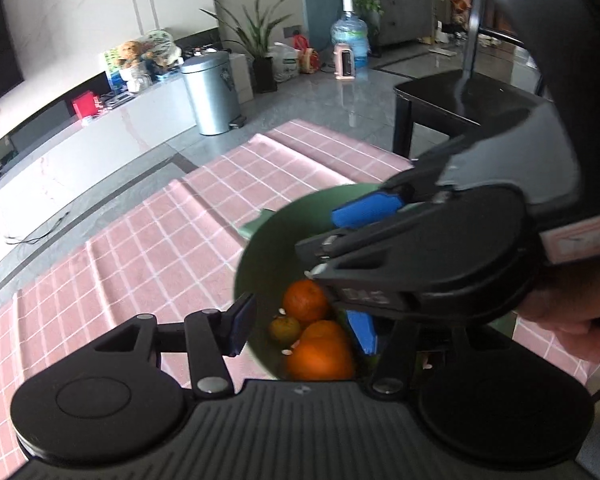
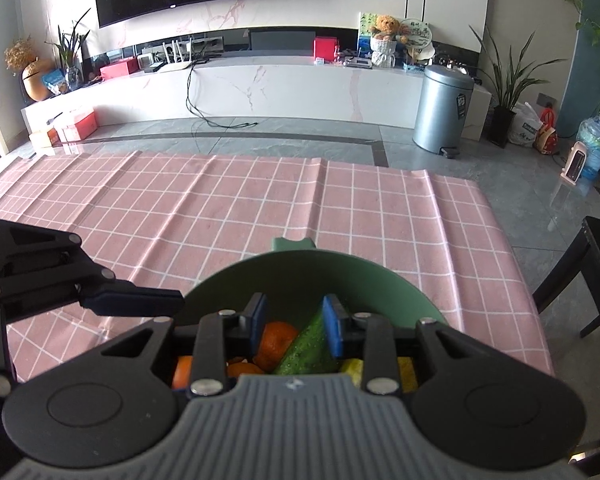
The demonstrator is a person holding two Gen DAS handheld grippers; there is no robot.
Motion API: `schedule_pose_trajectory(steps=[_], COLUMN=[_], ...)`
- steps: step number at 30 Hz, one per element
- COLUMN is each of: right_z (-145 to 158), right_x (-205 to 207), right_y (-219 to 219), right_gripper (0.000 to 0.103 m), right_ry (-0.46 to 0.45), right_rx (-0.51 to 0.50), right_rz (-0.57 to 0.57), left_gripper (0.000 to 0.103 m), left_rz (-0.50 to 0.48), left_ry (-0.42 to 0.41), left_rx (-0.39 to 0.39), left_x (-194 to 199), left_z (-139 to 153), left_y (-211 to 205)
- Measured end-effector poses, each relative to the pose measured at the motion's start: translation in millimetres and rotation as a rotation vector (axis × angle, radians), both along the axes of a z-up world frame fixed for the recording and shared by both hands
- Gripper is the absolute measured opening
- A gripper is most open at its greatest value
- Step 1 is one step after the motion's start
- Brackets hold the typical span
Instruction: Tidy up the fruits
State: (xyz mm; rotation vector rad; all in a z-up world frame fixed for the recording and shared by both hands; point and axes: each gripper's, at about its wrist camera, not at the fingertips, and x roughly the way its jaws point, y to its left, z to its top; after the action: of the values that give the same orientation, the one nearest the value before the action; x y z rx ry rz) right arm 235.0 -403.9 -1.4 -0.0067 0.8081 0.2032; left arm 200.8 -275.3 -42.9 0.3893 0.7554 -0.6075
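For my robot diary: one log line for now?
left gripper: open by bowl | right gripper: open over cucumber, oranges

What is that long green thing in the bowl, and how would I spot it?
Find the pink checked tablecloth, then the green bowl near its front edge. Inside, among round oranges and something yellow, lies a cucumber, tilted beside the right gripper. It is the only long, dark green, speckled piece.

bowl (image 2: pixel 300 276): 1 | oranges (image 1: pixel 305 300): 3 visible | cucumber (image 2: pixel 308 350): 1 | yellow fruit (image 2: pixel 354 370): count unclear | grippers: 2
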Motion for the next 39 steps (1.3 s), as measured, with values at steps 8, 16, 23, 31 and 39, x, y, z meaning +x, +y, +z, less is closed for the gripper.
schedule_pose_trajectory(steps=[8, 16, 23, 31, 39], right_z=[29, 43, 55, 71, 66], right_x=[-27, -64, -104, -140, -148], right_y=[6, 9, 11, 13, 5], right_gripper=[0.034, 0.034, 0.053, 0.080, 0.084], right_ry=[-0.032, -0.040, -0.006, -0.004, 0.025], right_rx=[-0.027, -0.028, -0.034, -0.045, -0.007], right_rz=[0.008, -0.022, -0.149, -0.303, -0.392], left_gripper=[0.062, 0.062, 0.063, 0.067, 0.079], left_rz=[0.017, 0.025, 0.140, 0.308, 0.354], left_ry=[-0.019, 0.011, 0.115, 0.159, 0.133], left_rx=[-0.006, -0.030, -0.089, -0.160, -0.139], left_x=[-16, -39, -51, -58, -62], left_z=[24, 38, 40, 39, 44], left_y=[15, 29, 45, 55, 49])
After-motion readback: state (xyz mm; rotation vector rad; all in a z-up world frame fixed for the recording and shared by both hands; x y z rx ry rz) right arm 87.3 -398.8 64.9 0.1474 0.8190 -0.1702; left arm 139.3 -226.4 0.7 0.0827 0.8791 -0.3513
